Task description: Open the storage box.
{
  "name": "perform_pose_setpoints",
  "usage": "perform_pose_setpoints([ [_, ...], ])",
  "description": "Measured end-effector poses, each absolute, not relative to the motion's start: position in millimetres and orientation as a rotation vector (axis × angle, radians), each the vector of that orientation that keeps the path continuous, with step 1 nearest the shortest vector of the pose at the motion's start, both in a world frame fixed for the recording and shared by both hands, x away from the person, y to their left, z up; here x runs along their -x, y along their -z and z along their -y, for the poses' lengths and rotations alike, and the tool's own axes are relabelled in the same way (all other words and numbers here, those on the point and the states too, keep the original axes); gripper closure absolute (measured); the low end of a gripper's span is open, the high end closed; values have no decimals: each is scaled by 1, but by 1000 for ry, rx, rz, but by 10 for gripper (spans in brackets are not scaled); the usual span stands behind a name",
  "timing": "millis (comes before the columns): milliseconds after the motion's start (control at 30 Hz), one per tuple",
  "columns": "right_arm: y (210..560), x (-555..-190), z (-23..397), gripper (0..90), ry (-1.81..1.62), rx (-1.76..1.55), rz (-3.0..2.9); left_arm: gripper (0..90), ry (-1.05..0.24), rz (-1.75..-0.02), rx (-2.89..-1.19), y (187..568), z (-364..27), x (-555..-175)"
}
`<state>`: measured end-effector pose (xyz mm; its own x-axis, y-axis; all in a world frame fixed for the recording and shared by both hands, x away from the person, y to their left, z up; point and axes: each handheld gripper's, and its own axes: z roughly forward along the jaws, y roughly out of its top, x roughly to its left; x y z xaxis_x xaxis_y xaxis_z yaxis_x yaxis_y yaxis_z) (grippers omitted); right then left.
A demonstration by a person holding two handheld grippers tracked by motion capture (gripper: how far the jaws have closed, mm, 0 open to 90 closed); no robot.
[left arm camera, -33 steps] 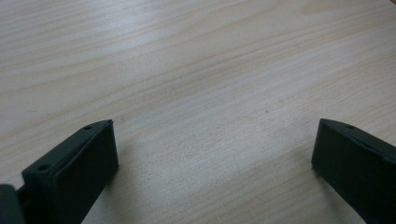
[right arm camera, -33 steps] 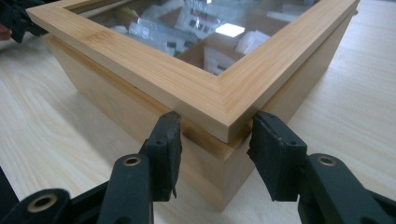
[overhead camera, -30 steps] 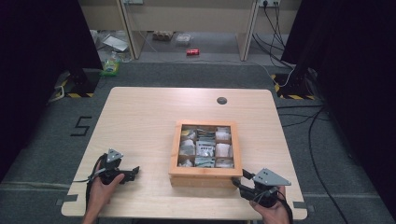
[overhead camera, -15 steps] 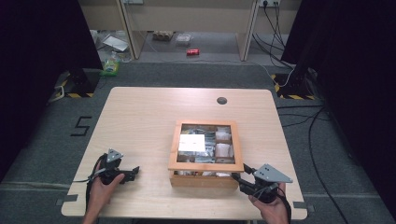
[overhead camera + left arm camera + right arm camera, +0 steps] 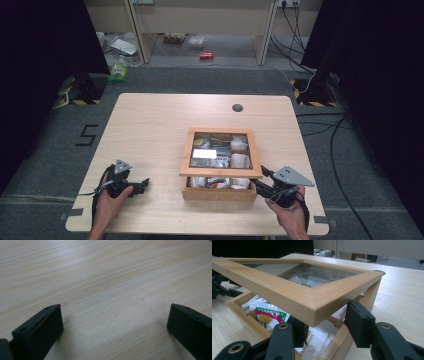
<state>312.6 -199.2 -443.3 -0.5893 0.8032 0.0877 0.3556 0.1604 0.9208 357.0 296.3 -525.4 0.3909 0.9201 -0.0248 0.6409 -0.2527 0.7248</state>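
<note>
A wooden box (image 5: 219, 193) of tea packets (image 5: 269, 313) stands on the table's right half. Its glass-paned lid (image 5: 220, 172) is tilted up at the near edge, so the front row of compartments shows. My right gripper (image 5: 259, 177) is at the box's near right corner, shut on the lid (image 5: 294, 293). One jaw is tucked under the frame and the other presses its right side (image 5: 325, 320). My left gripper (image 5: 144, 183) rests on bare wood near the front left, open with nothing between its jaws (image 5: 115, 312).
The light wooden table (image 5: 150, 130) has a round black cable hole (image 5: 237, 107) near its far edge. Cables, a red can (image 5: 206, 56) and other clutter lie on the grey floor beyond. The table's front edge is close behind both hands.
The lid lay flat on the box; its near edge has since risen with my right gripper on its corner. The left gripper has stayed put.
</note>
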Motion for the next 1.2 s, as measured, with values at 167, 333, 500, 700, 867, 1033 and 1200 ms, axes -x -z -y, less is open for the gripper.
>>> perform_pose_setpoints([
  [167,441,-319,202,550,-1398,-1106,-1979,0,-543,-1334,-1992,525,-296,-357],
  [333,430,-326,201,543,-1411,-1049,-1954,0,-543,-1334,-1991,525,-296,-357],
  [500,426,-337,198,518,-1403,-1056,-1937,0,-543,-1334,-1991,525,-296,-357],
  [700,424,-348,198,515,-1416,-1064,-1929,0,-543,-1334,-1992,525,-296,-357],
  [867,416,-357,196,507,-1431,-1052,-1901,0,-543,-1334,-1989,526,-296,-357],
  [1033,411,-364,195,507,-1440,-1051,-1886,0,-543,-1334,-1992,525,-296,-357],
  [1200,409,-374,194,507,-1450,-1075,-1872,0,-543,-1334,-1991,525,-296,-357],
])
